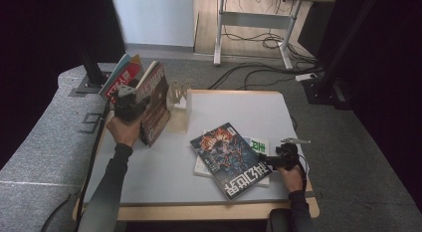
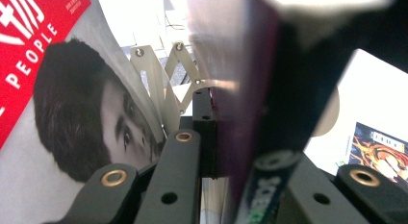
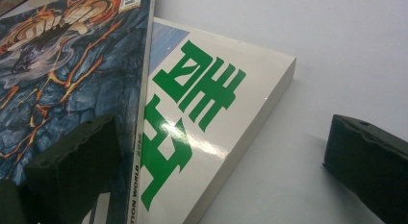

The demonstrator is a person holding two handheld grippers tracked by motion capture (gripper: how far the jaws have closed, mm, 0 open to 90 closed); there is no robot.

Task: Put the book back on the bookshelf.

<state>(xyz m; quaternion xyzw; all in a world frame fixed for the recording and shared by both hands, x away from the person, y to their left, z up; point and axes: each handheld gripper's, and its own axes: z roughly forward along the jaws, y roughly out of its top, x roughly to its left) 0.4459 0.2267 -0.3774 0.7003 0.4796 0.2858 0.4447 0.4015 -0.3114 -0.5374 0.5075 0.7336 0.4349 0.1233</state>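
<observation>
White tabletop [image 1: 149, 172] (wood edge), grey carpet [image 1: 45, 137]; desk [image 1: 259, 23] w/ cables behind

The left gripper [image 2: 219, 137] fingers [image 2: 204, 118] clamp a dark book [image 2: 269, 89] beside a red magazine [image 2: 43, 56]

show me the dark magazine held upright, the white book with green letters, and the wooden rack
dark magazine [image 1: 155, 105], high view, on its front cover
white book [image 3: 211, 123], right gripper view, on its glossy cover by the green letters
wooden rack [image 1: 178, 94], high view, on its crossed slats
</observation>
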